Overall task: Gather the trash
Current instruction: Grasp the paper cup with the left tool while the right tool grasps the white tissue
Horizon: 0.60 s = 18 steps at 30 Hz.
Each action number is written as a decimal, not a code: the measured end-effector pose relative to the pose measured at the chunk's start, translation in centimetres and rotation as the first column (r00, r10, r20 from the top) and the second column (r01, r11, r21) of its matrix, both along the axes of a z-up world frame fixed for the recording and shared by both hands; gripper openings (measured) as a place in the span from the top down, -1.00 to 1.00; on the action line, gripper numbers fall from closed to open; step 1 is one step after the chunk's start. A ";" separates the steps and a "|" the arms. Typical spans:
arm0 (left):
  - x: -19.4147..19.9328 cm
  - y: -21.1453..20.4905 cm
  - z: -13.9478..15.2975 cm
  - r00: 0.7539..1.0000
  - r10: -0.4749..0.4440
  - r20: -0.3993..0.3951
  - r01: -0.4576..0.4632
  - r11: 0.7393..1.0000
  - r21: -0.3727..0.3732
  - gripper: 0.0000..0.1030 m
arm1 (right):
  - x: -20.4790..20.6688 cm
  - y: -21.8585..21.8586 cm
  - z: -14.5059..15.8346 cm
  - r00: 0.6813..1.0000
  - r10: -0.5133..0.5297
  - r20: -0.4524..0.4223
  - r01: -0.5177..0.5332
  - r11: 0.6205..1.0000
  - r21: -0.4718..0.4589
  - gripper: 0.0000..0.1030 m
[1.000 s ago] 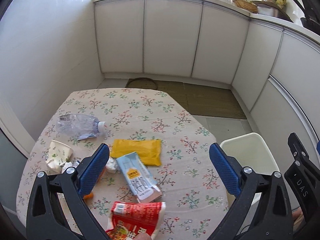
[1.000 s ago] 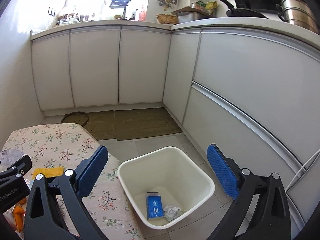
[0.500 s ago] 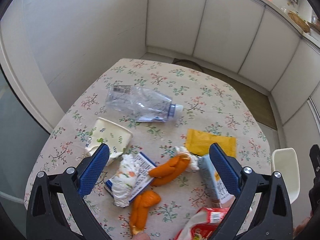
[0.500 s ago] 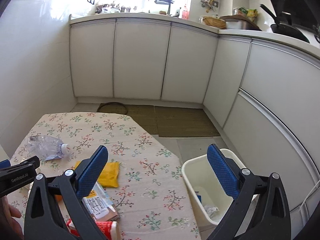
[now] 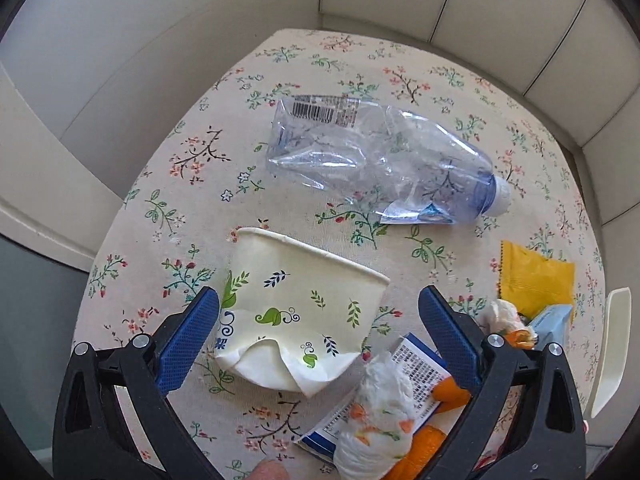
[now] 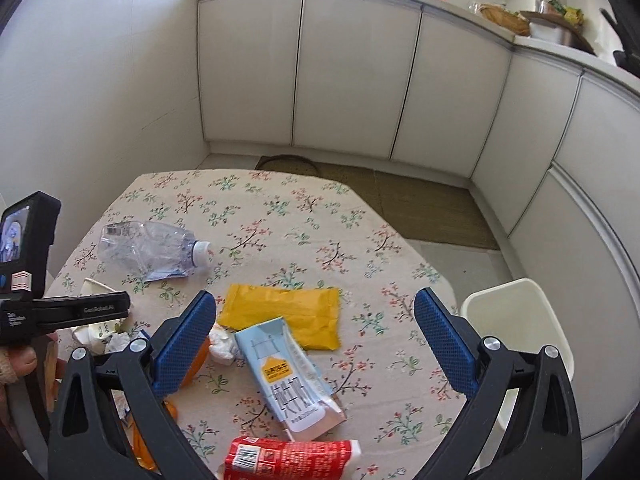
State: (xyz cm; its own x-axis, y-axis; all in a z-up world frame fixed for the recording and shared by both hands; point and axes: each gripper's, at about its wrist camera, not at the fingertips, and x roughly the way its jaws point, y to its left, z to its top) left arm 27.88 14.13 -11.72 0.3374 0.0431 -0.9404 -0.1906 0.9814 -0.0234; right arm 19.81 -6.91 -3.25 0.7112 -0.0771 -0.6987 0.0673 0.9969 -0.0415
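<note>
Blue pads of the left gripper [image 5: 319, 334] stand wide apart around a crushed paper cup [image 5: 300, 310] lying on its side, neither pad clearly touching it. At one o'clock lies a flattened plastic bottle [image 5: 380, 164]; at four o'clock, crumpled tissue [image 5: 378, 420]. The right gripper [image 6: 315, 338] hangs equally spread and holds nothing above a pale blue carton [image 6: 286, 376], with a yellow packet [image 6: 288, 312] at twelve o'clock and a white bin [image 6: 520, 328] at three o'clock beside the floral table [image 6: 256, 208]
</note>
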 end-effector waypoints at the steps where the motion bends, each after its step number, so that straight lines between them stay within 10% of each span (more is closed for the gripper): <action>1: 0.2 -0.1 -0.4 1.000 -0.008 -0.012 0.009 1.000 0.018 -0.86 | 0.3 0.2 -0.4 1.000 0.005 -0.024 -0.004 1.000 0.016 -0.87; 11: 0.0 0.8 -1.4 0.999 0.020 -0.025 -0.019 1.000 0.024 -0.53 | 1.7 1.7 -2.6 0.980 0.085 -0.181 -0.057 0.987 0.153 -0.87; 18: -2.3 1.9 5.1 0.988 0.089 0.125 -0.093 0.995 0.026 -0.50 | 1.8 5.1 -3.0 0.949 0.212 -0.233 -0.160 0.961 0.224 -0.87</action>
